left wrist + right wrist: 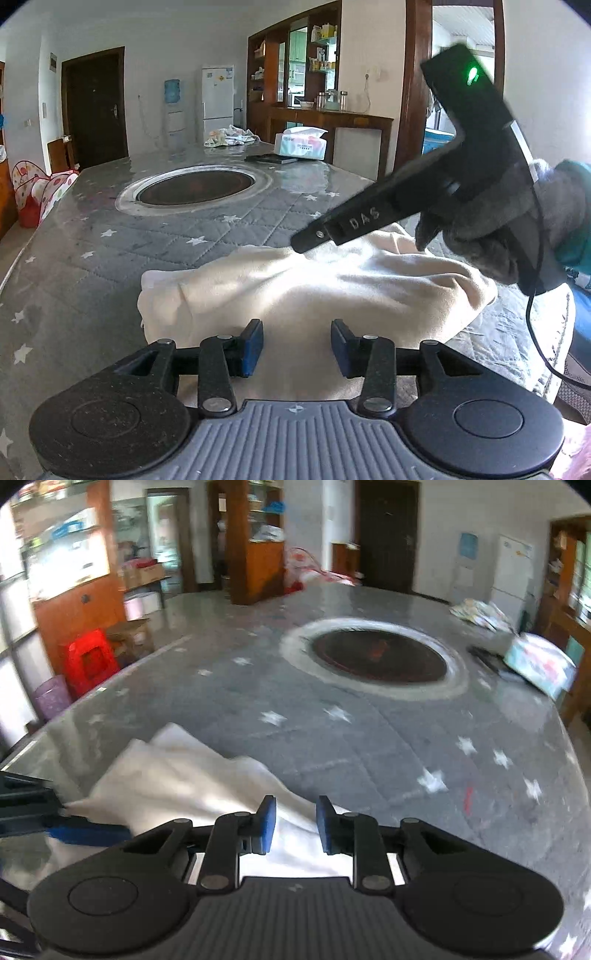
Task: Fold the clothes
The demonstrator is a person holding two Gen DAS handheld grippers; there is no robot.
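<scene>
A cream garment (317,291) lies folded in a thick bundle on the grey star-print table cover (110,266), near the front edge. My left gripper (297,347) is open, its blue pads (253,347) hovering just short of the bundle's near side with nothing between them. The right gripper (301,245), held by a grey-gloved hand (476,229), comes in from the right with its tip on top of the cloth. In the right wrist view the right gripper (295,825) stands open over the garment (177,782), and the left gripper's blue finger (88,834) shows at the left edge.
A round dark inset (195,188) sits in the middle of the table. Behind it are a tissue box (301,144), a flat black object (271,158) and a patterned cloth bundle (231,134). A red stool (90,661) stands on the floor past the table's left edge.
</scene>
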